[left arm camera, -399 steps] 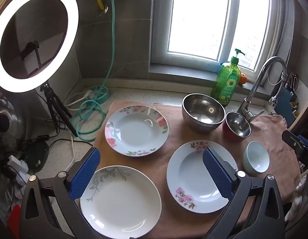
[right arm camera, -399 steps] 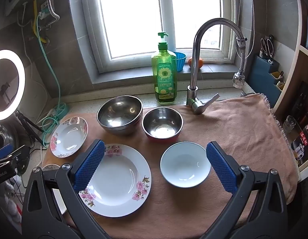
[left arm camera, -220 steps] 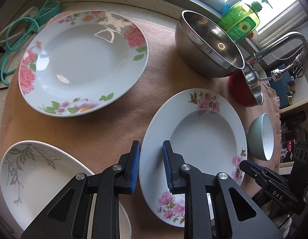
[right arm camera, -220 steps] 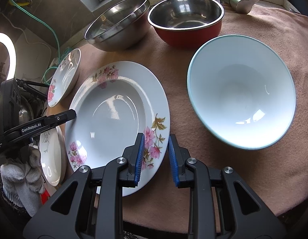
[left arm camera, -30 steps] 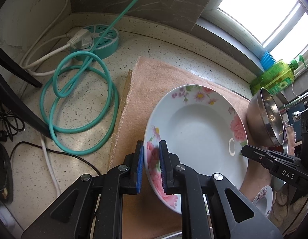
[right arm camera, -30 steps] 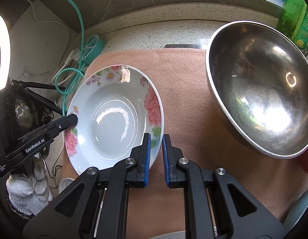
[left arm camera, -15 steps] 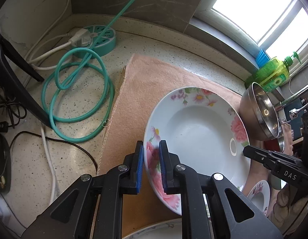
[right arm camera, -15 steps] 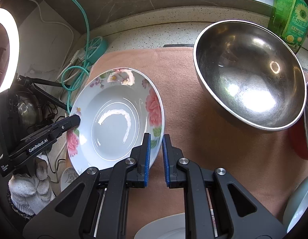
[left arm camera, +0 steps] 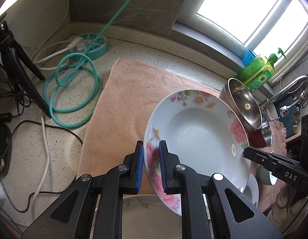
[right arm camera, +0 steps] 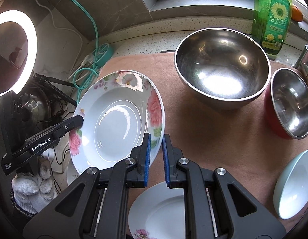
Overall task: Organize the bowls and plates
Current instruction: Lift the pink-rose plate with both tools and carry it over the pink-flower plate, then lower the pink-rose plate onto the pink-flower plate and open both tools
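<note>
1. Currently, the floral plate (left arm camera: 195,139) is off the towel (left arm camera: 122,107), carried by both grippers on opposite sides of its rim.
2. The left gripper (left arm camera: 151,169) is clamped on the rim at the large pink rose; the right gripper (right arm camera: 156,155) is clamped on the opposite rim, near the green leaves.
3. Position: in the left wrist view the plate hangs tilted above the bare towel. One plain-centred plate (left arm camera: 150,219) lies below its near edge, and a second plate (right arm camera: 160,209) shows under the right gripper.
4. Appearance: white glazed ceramic, deep well, broad flat rim with pink roses and small flowers. The glaze shows bright highlights, so the surface is judged slippery.
5. Risk, slip: each gripper holds only a narrow strip of glazed rim. Uneven motion of the two hands could twist the plate out of one clamp.
6. Risk, collision: the large steel bowl (right arm camera: 221,67) and the red-sided steel bowl (right arm camera: 289,103) stand near the far rim. A swing in that direction could strike them.
7. Risk, set-down: lowering onto another plate off-centre or too fast could chip the ceramic or leave the stack rocking.
</note>
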{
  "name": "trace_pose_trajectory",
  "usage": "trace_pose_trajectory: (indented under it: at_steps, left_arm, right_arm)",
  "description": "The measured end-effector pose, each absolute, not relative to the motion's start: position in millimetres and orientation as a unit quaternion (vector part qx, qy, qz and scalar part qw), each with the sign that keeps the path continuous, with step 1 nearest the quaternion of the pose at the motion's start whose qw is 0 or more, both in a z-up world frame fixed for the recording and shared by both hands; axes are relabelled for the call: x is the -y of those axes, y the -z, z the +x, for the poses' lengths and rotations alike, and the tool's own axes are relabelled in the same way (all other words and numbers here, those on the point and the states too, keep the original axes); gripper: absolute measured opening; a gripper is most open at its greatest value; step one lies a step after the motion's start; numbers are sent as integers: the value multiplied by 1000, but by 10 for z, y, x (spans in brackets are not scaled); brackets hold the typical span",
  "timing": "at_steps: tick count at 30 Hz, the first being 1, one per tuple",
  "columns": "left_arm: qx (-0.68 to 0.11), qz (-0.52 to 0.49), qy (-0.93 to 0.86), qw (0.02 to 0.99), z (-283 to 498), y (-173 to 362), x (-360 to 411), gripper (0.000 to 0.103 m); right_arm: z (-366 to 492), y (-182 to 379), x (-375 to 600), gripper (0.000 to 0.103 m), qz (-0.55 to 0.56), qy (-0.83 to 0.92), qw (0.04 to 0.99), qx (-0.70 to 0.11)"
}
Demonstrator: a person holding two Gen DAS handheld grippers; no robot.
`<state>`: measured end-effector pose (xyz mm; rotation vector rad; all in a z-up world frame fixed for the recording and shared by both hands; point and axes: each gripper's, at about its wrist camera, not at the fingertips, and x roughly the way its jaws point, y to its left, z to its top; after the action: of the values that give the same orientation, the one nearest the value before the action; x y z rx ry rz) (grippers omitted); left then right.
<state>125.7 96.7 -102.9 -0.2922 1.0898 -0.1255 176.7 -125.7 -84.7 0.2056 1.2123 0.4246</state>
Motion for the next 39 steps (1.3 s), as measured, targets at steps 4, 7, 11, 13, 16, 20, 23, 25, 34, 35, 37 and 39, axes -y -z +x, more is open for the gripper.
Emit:
trace_pose_trajectory:
  at_steps: [4,7,11,13,16,20,23,25,34,35,37,39]
  left_arm:
    - [-512,-141,61,845,1134,969,-873,13]
    - [-512,-143,62,844,1040,952,-798,13]
    - [-512,-144,64,845,910,932,-670,13]
    - [-511,-142,65,845,850,926,-599,13]
    - [-512,-142,68,844,772,920,-499,13]
    - [-518,-139,75,841,674,936,-364,13]
    - [-521,-137,80,839,614,948,-275,13]
    - [-522,-135,82,838,577,951,-223,13]
    - [-529,-131,92,833,462,1006,-5,13]
    - [-531,-129,94,832,451,1015,16,13]
    - [-534,-127,97,830,422,1028,61,13]
    - [-537,-125,100,829,394,1041,105,13]
  right_arm:
    - [1622,750,1350,12,96,-201,798,-560]
    - [1504,720,1454,12,97,-203,798,-559]
    - [1342,727,1631,12,100,-201,797,-561]
    - [1269,722,1711,12,101,-200,797,-561]
    - [1171,727,1826,12,105,-197,797,-561]
    - [1067,749,1988,12,108,-191,798,-561]
    - [980,773,2102,12,109,-187,797,-563]
    - [927,797,2164,12,108,-186,796,-566]
    - [670,957,2414,12,118,-170,787,-581]
    - [642,963,2436,12,118,-170,787,-581]
    - [599,969,2486,12,120,-168,786,-583]
    - [567,983,2527,12,119,-166,785,-584]
